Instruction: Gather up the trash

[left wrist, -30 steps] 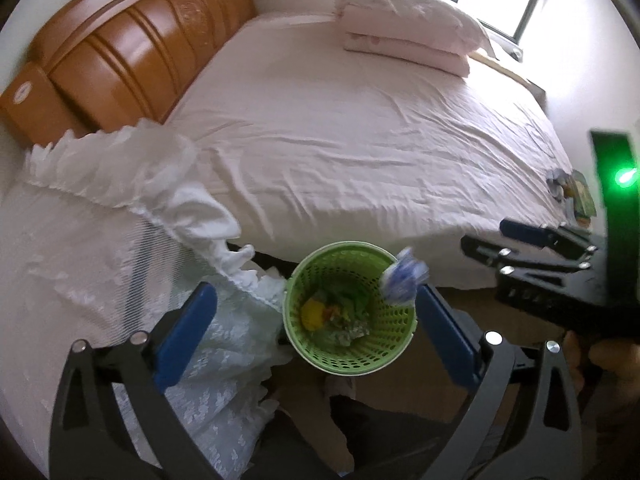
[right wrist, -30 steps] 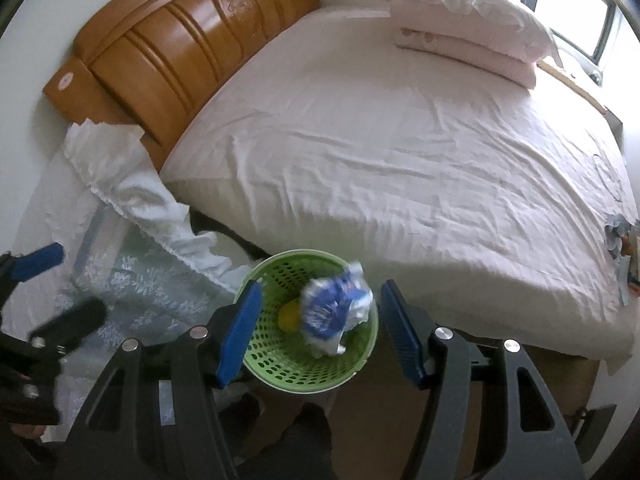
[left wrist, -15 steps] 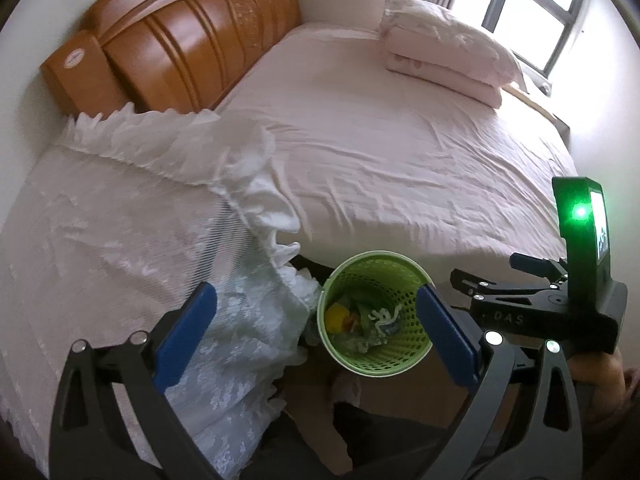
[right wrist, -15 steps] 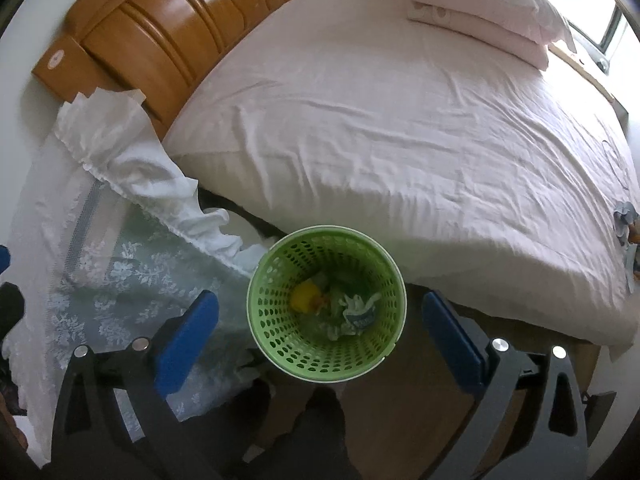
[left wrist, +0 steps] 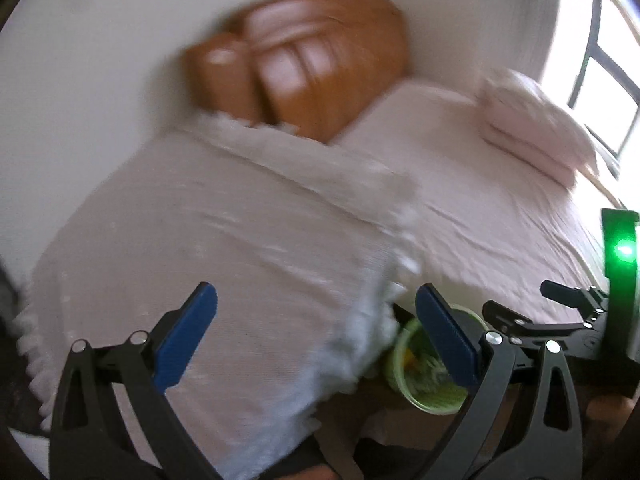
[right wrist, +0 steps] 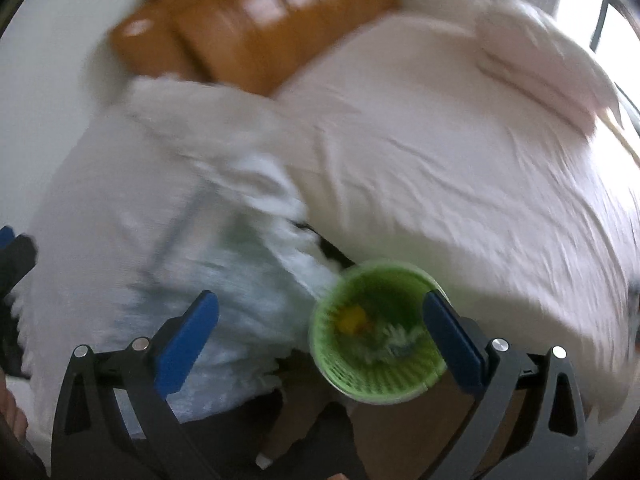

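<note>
The green basket (right wrist: 376, 332) stands on the floor by the near edge of the bed (right wrist: 460, 168), tucked against the frilled white cover (right wrist: 208, 216) that drapes over the furniture at the bed's head corner. It already holds trash: a yellow scrap (right wrist: 352, 318) toward its left wall and crumpled whitish-grey wrappers (right wrist: 394, 340) beside it. So at least part of the collecting looks done.

The right gripper (right wrist: 320, 326) has just been opening its jaws; they now stand spread wide with nothing between the blue pads, and the basket shows below and behind them, towards the right pad. The left gripper (left wrist: 316, 330) is likewise released and empty, its pads well apart over the frilled cover.

What is left is hard to judge. The pictures are smeared by motion, and a small dark blur at the far right edge of the bed in the right wrist view may be more litter, though it cannot be made out. The rest of the bed's sheet looks bare.

The basket itself is a round, perforated plastic bin, upright and open-topped, filled only at the bottom.
</note>
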